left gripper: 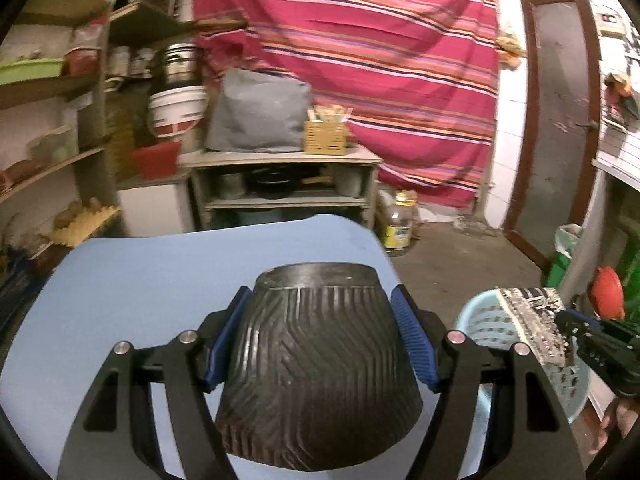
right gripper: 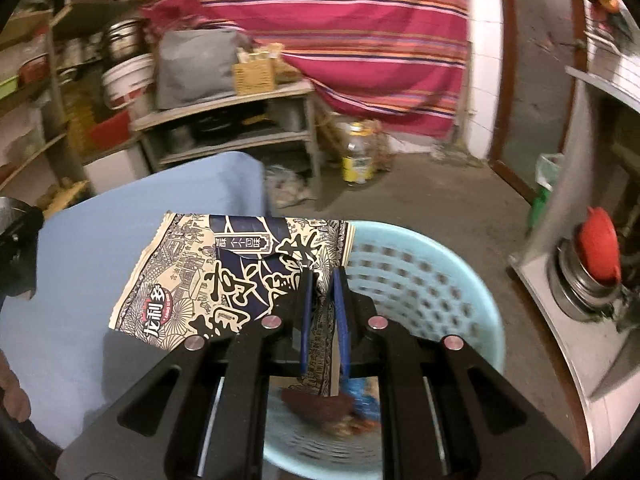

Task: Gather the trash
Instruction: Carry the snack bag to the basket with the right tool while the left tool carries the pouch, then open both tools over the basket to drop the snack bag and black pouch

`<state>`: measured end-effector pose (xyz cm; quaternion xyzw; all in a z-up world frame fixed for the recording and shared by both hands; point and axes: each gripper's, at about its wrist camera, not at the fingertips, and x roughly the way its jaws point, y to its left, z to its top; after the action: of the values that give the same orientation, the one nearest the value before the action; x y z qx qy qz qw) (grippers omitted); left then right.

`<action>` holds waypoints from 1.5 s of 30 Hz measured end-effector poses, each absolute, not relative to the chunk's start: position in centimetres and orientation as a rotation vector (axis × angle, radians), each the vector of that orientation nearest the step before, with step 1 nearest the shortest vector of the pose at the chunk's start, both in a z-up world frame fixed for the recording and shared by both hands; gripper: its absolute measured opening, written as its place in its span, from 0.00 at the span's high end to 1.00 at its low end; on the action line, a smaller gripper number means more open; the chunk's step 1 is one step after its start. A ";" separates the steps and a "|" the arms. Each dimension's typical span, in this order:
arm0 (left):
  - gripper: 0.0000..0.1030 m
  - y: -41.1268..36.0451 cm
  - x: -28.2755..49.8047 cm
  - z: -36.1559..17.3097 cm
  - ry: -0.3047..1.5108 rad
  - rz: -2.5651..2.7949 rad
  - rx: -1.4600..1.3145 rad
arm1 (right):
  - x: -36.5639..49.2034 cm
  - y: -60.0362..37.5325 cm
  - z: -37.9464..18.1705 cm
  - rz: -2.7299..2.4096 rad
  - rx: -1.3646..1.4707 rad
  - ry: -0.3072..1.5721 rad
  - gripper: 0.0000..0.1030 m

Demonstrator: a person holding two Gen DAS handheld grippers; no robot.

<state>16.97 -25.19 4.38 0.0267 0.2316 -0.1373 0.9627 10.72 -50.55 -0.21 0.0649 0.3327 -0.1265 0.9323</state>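
Claw states: the left claw [left gripper: 320, 344] is clenched on a black ribbed cup [left gripper: 316, 364], its blue pads pressing the cup's two sides. The cup is upside down in the grip, wide end toward the camera, and is carried above the blue counter [left gripper: 132, 280].

The right claw [right gripper: 323, 316] is closed nearly flat on a printed snack wrapper [right gripper: 224, 276], blue and cream with Chinese lettering. The wrapper fans out to the left of the pads, partly over the blue counter and partly over the rim of a light blue perforated basket [right gripper: 420, 280].

The basket stands on the floor just beside the counter's right edge. Its bottom holds blurred red-brown and blue scraps [right gripper: 332, 404]; what they are cannot be told.

In the left wrist view, the right claw and wrapper appear over the same basket, at the lower right.

Background: a striped red cloth [left gripper: 380, 60] hangs behind a low shelf unit [left gripper: 280, 184].
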 end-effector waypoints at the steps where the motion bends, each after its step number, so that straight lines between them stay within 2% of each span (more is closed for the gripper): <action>1: 0.32 -26.0 16.9 4.4 0.470 -0.289 0.058 | 10.6 -51.0 -0.4 -0.276 0.126 0.686 0.88; 4: 0.32 -28.6 16.6 4.5 0.468 -0.326 0.076 | 10.2 -52.6 -1.2 -0.330 0.122 0.717 0.87; 13: 0.32 -33.4 16.9 2.7 0.512 -0.365 0.124 | 11.0 -54.6 -4.3 -0.300 0.209 0.810 0.76; 15: 0.32 -34.1 17.0 2.2 0.522 -0.366 0.134 | 11.1 -55.0 -5.1 -0.298 0.219 0.838 0.67; 19: 0.32 -34.6 16.8 1.6 0.532 -0.368 0.143 | 10.7 -55.7 -5.5 -0.300 0.244 0.845 0.58; 21: 0.32 -35.0 16.9 1.4 0.540 -0.372 0.144 | 10.3 -56.2 -5.4 -0.300 0.265 0.838 0.49; 25: 0.32 -35.5 16.8 1.2 0.550 -0.383 0.148 | 9.9 -56.9 -5.0 -0.290 0.304 0.824 0.48; 28: 0.32 -36.0 16.7 0.9 0.551 -0.395 0.164 | 9.3 -57.3 -4.3 -0.305 0.297 0.807 0.37; 30: 0.32 -36.6 16.6 0.8 0.555 -0.407 0.170 | 8.6 -57.6 -3.8 -0.313 0.304 0.788 0.26; 35: 0.32 -38.4 16.9 0.4 0.582 -0.453 0.175 | 6.8 -59.1 -2.6 -0.358 0.324 0.737 0.09; 45: 0.32 -43.7 18.7 -1.6 0.675 -0.558 0.213 | 4.6 -61.4 -1.7 -0.406 0.339 0.667 0.05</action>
<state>18.67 -43.65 -1.57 0.1027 0.3260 -0.2699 0.9002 4.56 -61.41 -1.72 0.1646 0.3236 -0.1968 0.9107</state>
